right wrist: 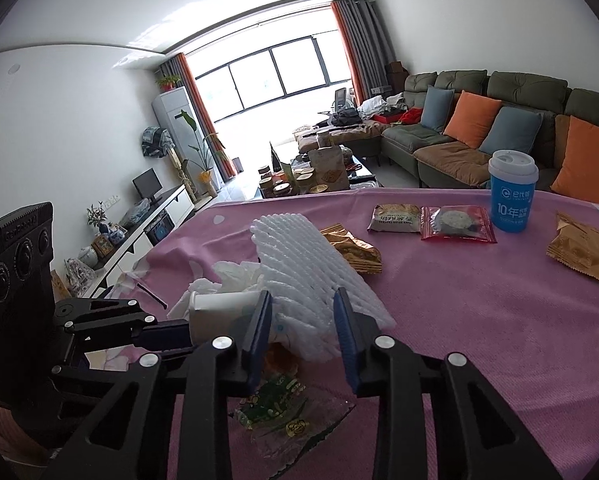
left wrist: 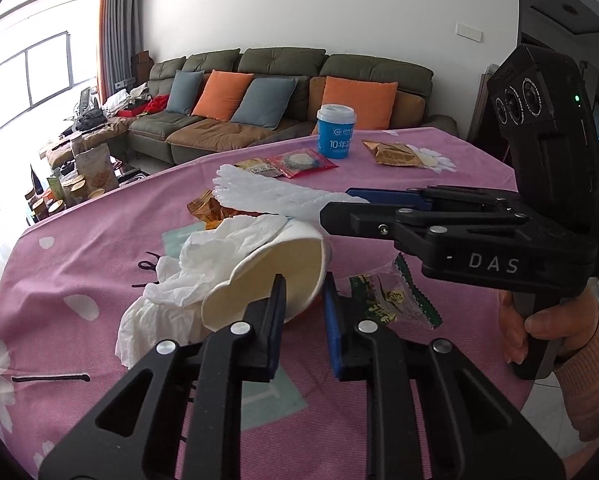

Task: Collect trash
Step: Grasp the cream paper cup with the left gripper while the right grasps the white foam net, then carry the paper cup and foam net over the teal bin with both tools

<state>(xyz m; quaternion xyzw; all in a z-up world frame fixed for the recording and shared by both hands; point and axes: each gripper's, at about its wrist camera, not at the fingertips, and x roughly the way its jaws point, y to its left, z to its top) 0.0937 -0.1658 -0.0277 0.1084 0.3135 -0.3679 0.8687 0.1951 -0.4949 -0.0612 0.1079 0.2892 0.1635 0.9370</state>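
A white paper cup lies on its side on the pink tablecloth. My left gripper is shut on the cup's wall, one finger inside the mouth and the other outside. A crumpled white tissue spills from the cup. My right gripper is shut on the near end of a white foam net sleeve, which rests just behind the cup. In the left wrist view the right gripper reaches in from the right, held by a hand.
A green-printed clear wrapper lies under the grippers, and a gold wrapper lies behind the foam. Farther back are a beige packet, a red packet, a blue lidded cup and another gold wrapper. A sofa stands beyond the table.
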